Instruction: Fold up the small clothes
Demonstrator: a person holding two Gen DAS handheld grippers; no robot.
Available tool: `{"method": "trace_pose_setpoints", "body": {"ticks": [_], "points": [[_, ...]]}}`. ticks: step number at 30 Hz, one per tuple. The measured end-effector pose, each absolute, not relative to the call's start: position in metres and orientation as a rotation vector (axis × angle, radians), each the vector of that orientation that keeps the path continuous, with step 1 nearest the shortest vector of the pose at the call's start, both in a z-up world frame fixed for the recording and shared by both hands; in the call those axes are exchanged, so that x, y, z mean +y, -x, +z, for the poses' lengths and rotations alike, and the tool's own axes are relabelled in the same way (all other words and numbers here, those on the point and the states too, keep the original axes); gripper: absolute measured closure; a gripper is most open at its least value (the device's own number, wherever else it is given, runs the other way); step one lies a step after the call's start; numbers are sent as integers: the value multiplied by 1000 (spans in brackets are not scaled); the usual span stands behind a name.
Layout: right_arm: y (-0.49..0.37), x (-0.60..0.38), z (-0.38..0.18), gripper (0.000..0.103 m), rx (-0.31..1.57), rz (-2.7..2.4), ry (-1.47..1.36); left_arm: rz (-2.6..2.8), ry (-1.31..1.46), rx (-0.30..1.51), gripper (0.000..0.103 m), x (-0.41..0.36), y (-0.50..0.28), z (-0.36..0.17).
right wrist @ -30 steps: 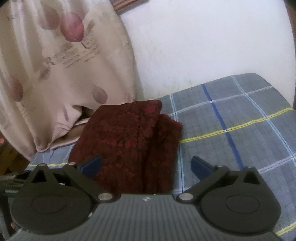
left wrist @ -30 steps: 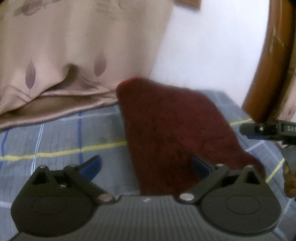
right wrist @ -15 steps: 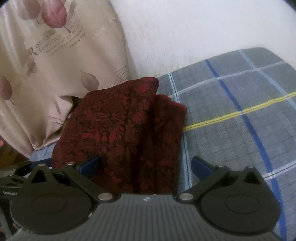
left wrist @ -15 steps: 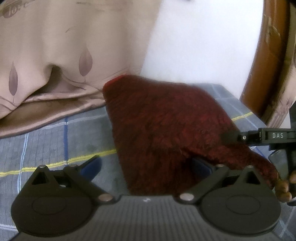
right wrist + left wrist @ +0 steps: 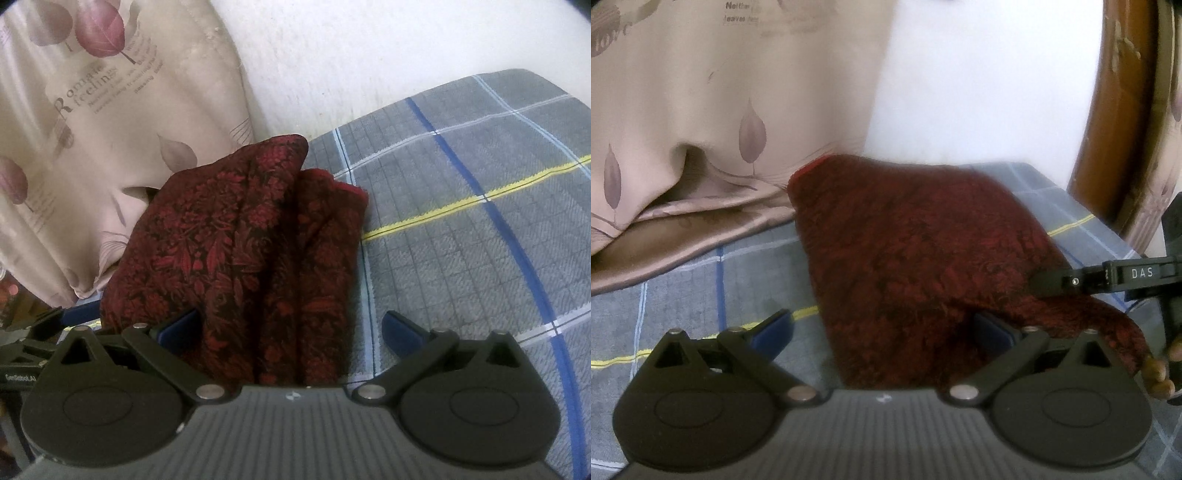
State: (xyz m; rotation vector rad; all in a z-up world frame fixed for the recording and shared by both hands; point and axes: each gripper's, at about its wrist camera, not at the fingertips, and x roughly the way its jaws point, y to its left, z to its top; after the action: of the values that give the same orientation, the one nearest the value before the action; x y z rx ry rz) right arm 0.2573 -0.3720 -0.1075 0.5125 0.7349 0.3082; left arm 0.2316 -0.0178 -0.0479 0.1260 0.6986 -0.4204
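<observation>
Plaid bed [image 5: 461, 206], curtain [image 5: 701, 110] behind cloth [image 5: 240, 251].
Both grippers, left [image 5: 882, 328] and right [image 5: 291, 328], gape empty over cloth; best pinch near edge evenly before folding.

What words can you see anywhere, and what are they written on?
"DAS": on the black bar of the right tongs, seen from the left camera.
"Romantic feelings": on the curtain; the small lines under it are too blurred to read.
"GenRoboLAI", roughly: on the black device at the left edge; blurred and cut off.
"Neither" and "leaves": at the curtain top in the left view; the rest is unreadable.
</observation>
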Motion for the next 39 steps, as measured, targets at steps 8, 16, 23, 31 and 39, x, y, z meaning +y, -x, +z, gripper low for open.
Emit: {"method": "trace_pose_setpoints", "body": {"ticks": [8, 16, 23, 31, 39], "points": [[-241, -381, -71, 4, 548, 228, -430, -463, -98, 698, 0, -13, -231, -53], [-297, -366, -56, 20, 573, 228, -319, -484, -96, 697, 0, -18, -226, -61], [-349, -362, -75, 69, 669, 287, -456, -479, -59, 656, 0, -14, -215, -56], [-306, -356, -62, 86, 484, 178, -151, -516, 27, 676, 0, -6, -209, -57], [-319, -356, -94, 79, 566, 215, -235, -527, 113, 756, 0, -3, -214, -87]]}}
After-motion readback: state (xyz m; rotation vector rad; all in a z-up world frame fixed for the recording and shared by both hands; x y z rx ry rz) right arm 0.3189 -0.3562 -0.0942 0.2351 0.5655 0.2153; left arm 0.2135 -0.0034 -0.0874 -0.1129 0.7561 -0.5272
